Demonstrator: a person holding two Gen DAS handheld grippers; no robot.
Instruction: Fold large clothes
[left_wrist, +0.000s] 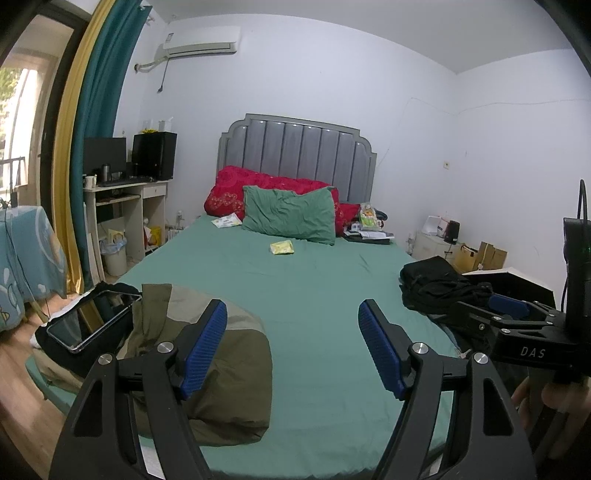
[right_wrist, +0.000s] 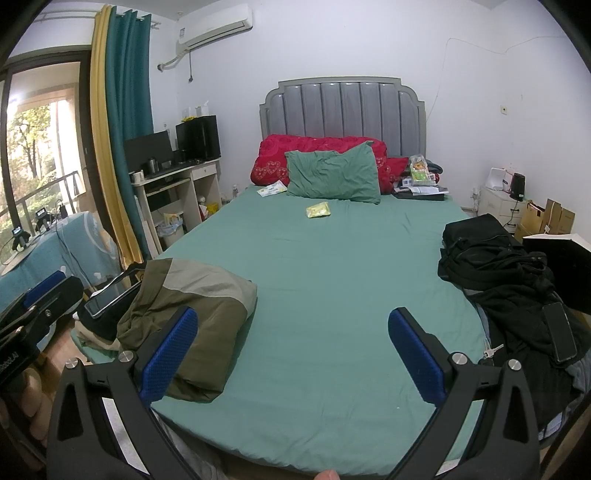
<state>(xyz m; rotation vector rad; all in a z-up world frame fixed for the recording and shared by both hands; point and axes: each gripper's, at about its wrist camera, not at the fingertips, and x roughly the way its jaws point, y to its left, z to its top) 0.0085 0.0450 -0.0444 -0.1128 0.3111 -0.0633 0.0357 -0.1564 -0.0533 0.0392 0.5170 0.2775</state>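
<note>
A folded olive and tan garment (left_wrist: 218, 365) lies at the near left corner of the green bed (left_wrist: 314, 295); it also shows in the right wrist view (right_wrist: 192, 314). A heap of black clothes (right_wrist: 498, 273) lies at the bed's right edge, also in the left wrist view (left_wrist: 436, 288). My left gripper (left_wrist: 291, 347) is open and empty, held above the bed's near end, its left finger over the folded garment. My right gripper (right_wrist: 291, 354) is open and empty above the bed's near edge. Each gripper shows at the other view's side edge.
A tablet (left_wrist: 92, 319) rests on dark cloth left of the folded garment. A phone (right_wrist: 559, 332) lies on the black heap. A green pillow (right_wrist: 332, 177), red quilt (right_wrist: 314, 151) and a yellow packet (right_wrist: 318, 210) are near the headboard. A desk (right_wrist: 177, 184) stands left, boxes (right_wrist: 546, 218) right.
</note>
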